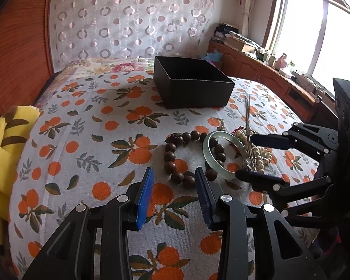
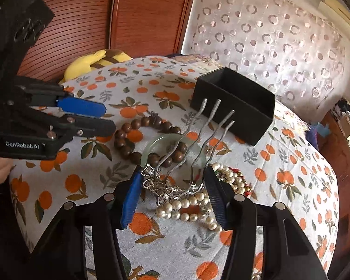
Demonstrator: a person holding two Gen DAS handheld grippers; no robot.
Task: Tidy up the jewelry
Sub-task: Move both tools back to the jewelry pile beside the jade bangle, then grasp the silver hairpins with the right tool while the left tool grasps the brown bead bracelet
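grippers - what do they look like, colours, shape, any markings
Both are the same build: black angular linkage arms joined by round silver pivot pins, ending in two flat fingers with ribbed blue pads. The left gripper has white "GenRobot.AI" lettering on its body. The right gripper shows no lettering here. No cables are visible.

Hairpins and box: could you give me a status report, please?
Right gripper clamps silver hairpins. Left gripper open, idle. Black box empty, path clear.

You are looking at a soft cloth bedspread [image 2: 175, 245] that is looking matt and a bit rough. The hair comb [image 2: 175, 182] is shining like silver metal. The pearl beads [image 2: 186, 206] are gleaming smooth, the brown wooden beads [image 1: 172, 156] are glowing softly, and the black box [image 1: 193, 88] near the far edge is staying dull.
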